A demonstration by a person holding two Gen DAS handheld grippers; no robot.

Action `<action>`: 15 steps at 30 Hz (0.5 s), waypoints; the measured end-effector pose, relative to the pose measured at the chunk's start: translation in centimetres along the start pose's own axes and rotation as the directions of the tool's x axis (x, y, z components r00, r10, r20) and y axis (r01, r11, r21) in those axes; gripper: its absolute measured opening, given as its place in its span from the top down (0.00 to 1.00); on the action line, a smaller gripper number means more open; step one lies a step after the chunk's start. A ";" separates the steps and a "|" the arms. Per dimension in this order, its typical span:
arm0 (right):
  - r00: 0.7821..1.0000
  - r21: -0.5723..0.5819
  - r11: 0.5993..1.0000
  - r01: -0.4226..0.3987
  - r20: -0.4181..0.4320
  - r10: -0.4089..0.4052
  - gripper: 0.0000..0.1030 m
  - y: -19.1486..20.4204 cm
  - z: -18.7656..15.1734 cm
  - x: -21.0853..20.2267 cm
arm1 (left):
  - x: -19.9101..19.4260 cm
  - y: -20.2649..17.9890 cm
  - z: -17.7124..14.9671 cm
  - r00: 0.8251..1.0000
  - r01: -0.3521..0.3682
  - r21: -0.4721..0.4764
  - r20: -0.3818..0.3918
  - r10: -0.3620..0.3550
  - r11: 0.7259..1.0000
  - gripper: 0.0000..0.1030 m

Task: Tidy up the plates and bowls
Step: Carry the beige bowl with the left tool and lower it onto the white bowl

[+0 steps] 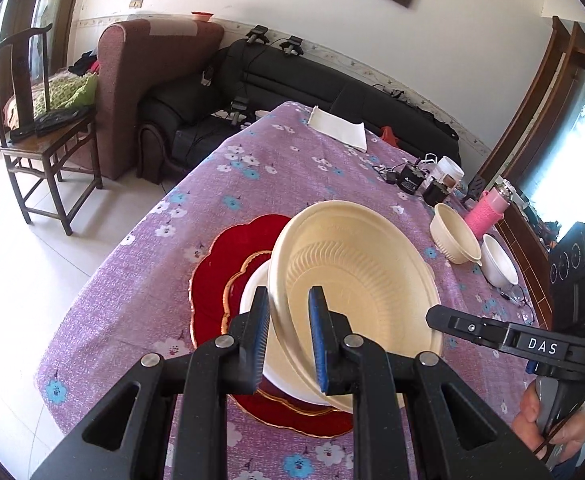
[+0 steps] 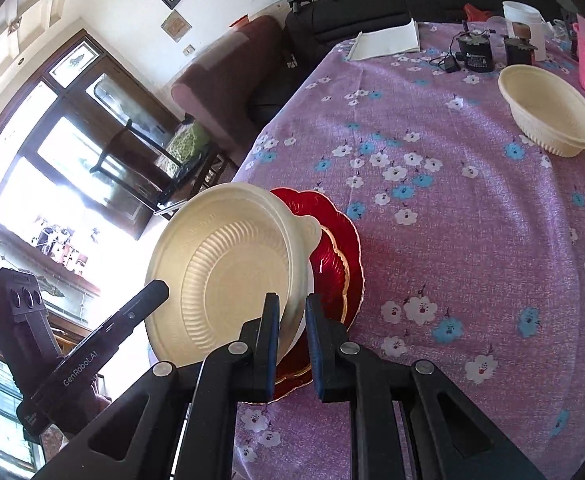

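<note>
A cream ribbed bowl (image 1: 356, 276) is held tilted above a stack of red scalloped plates (image 1: 228, 264) with a white dish (image 1: 252, 292) on top. My left gripper (image 1: 290, 300) is shut on the bowl's near rim. My right gripper (image 2: 292, 308) is shut on the opposite rim of the same bowl (image 2: 228, 276), over the red plates (image 2: 340, 256). A second cream bowl (image 1: 454, 238) and a white bowl (image 1: 500, 266) sit at the table's far right; the cream one also shows in the right wrist view (image 2: 548, 112).
The table wears a purple floral cloth (image 1: 292, 176). At its far end lie a white folded paper (image 1: 338, 128), black chargers with cables (image 1: 410, 178), a white cup (image 1: 448, 170) and a pink bottle (image 1: 486, 212). A sofa and a wooden chair (image 1: 40, 120) stand beyond.
</note>
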State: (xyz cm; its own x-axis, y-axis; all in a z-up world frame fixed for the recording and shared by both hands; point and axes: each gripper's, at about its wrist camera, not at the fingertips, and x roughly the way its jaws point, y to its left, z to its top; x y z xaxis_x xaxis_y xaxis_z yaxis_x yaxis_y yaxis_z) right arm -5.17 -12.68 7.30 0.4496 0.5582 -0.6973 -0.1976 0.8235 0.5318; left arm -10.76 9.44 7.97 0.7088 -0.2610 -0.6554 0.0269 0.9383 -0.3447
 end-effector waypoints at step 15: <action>0.999 0.007 1.000 -0.007 -0.045 0.007 0.83 0.6 -0.2 1.7 | 1.5 1.6 -0.2 0.999 -0.011 -0.046 -0.031 0.009 0.999 0.83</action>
State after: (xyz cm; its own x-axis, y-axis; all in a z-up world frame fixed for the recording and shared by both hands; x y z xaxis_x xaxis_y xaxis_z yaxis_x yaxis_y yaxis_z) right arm -4.69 -11.22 6.34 0.4089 0.5681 -0.7142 -0.1950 0.8189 0.5398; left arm -9.80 10.55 6.30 0.6869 -0.2591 -0.6790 -0.0133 0.9296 -0.3683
